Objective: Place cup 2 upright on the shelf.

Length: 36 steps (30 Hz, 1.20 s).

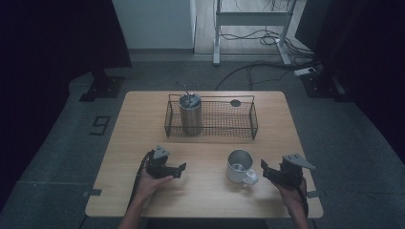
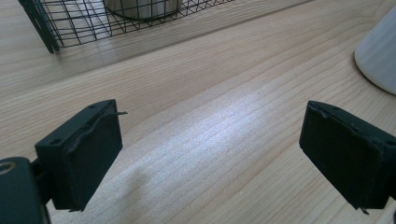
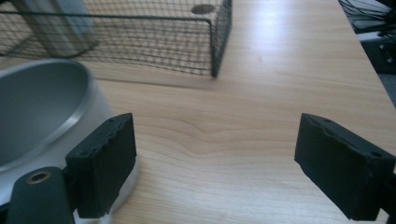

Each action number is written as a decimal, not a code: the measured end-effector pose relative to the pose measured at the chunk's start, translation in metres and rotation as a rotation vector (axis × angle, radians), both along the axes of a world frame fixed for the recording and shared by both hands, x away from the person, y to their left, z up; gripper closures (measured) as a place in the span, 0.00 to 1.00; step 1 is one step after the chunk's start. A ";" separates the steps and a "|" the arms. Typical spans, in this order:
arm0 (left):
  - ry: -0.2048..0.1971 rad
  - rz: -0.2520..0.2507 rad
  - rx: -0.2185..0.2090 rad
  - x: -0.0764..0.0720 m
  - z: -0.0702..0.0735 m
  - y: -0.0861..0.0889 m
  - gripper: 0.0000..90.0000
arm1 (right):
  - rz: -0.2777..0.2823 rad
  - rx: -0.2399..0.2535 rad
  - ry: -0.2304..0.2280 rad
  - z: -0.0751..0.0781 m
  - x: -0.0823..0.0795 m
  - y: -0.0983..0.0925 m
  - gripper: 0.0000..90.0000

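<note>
I see my two hands low at the near edge of the table, and the wood between them is bare, so there is free room here. My left gripper rests on the wood, tilted toward the right, its jaws spread wide with nothing between them. My right gripper is near the right edge and points left, its jaws also spread and holding nothing. Its left jaw is just beside the mug, but I cannot tell if it touches. The mug is white outside and grey metal inside, round, upright, with the handle toward me. Farther away a black wire basket stands in the middle. In its left end stands a metal cylinder with a lid. A small dark disc lies at its far right.
</note>
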<state>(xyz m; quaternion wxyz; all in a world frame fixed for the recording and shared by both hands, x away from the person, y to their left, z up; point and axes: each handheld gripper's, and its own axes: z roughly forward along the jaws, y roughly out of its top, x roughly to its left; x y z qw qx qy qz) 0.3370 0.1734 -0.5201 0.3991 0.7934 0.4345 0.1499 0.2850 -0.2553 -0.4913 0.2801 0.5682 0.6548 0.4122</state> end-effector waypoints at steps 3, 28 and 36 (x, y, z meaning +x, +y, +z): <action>0.004 -0.003 0.001 0.000 0.000 0.000 0.06 | 0.019 0.009 -0.013 0.005 -0.002 0.004 0.13; 0.021 -0.005 -0.012 -0.002 -0.003 -0.001 0.07 | 0.171 0.024 -0.019 0.024 -0.010 0.048 0.03; 0.023 -0.006 -0.014 -0.002 -0.002 0.000 0.07 | 0.203 0.013 -0.007 0.022 -0.007 0.062 0.01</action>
